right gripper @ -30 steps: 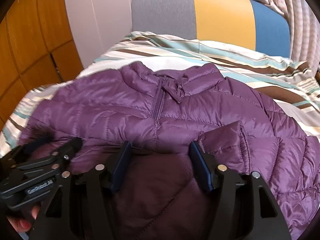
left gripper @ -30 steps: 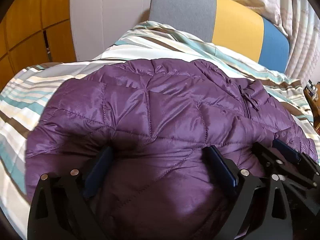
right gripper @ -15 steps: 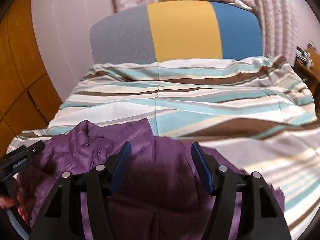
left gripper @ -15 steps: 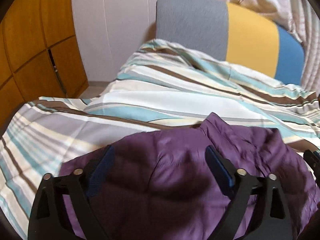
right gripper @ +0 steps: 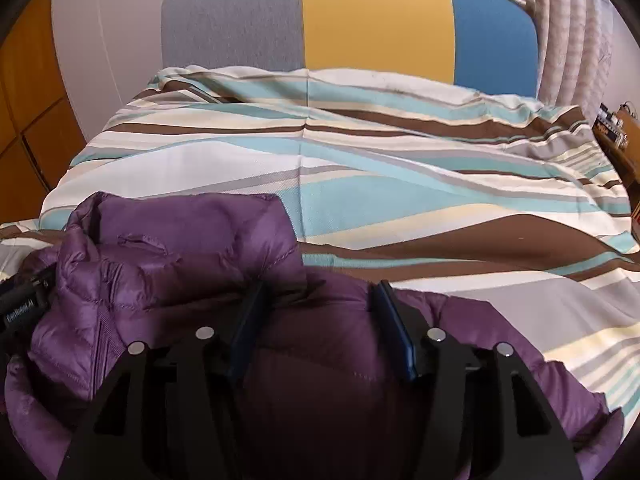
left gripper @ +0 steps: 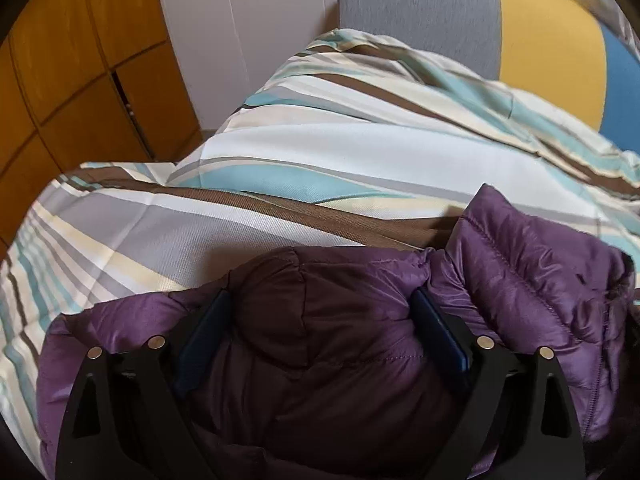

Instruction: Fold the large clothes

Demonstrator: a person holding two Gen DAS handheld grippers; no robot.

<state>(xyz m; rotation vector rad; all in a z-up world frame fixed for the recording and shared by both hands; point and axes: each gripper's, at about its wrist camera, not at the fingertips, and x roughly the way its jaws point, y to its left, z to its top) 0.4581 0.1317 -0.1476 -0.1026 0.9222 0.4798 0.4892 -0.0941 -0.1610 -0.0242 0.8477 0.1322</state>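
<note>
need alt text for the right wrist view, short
A hand-held gripper with blue-padded black fingers sits with bunched purple quilted jacket fabric between its fingers, low over a bed. The bed's duvet, striped in teal, brown, cream and grey, stretches back to a grey, yellow and blue headboard. Part of the other hand-held gripper shows at the left edge.

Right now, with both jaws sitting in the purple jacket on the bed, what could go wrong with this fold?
The puffy purple jacket bulges between wide-set jaws on both the left gripper and the right gripper, so the slick shell may slip free. The collar bunched beside the right gripper may leave the fold lopsided. The striped duvet lies rumpled underneath and could drag along.
</note>
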